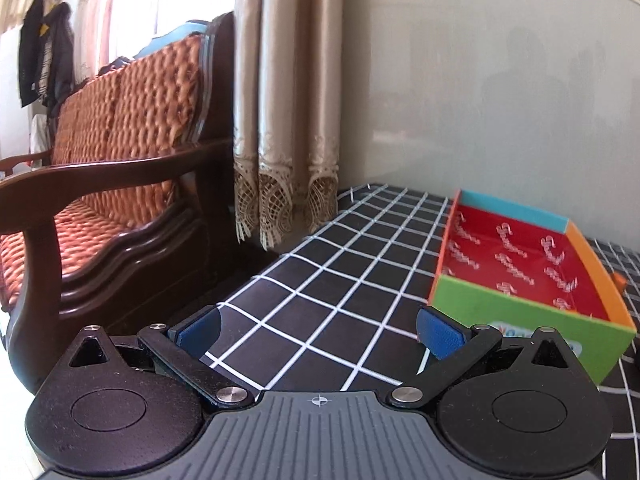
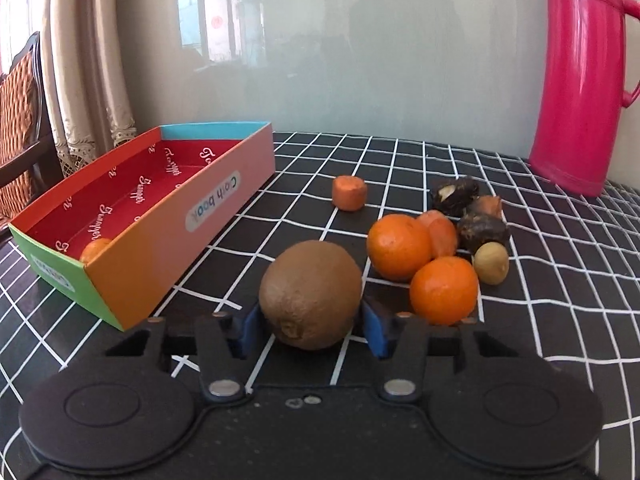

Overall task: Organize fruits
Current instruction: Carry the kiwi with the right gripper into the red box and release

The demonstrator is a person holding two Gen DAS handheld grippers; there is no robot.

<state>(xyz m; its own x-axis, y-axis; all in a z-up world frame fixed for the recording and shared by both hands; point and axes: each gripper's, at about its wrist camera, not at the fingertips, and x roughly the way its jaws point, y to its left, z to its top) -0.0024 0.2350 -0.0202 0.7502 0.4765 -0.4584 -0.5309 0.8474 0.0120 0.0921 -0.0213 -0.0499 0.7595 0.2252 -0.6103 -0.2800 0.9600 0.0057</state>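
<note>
A brown kiwi lies on the black checked tablecloth between the blue pads of my right gripper, which is shut on it. Just right of it sit two tangerines, orange carrot pieces, dark chestnut-like items and a small beige ball. The colourful cardboard box stands to the left, with one orange fruit in its near corner. My left gripper hovers open over bare tablecloth, and the box is just to its right.
A tall pink thermos stands at the back right against the wall. A wooden sofa with a woven orange cushion and a beige curtain lie beyond the table's left edge.
</note>
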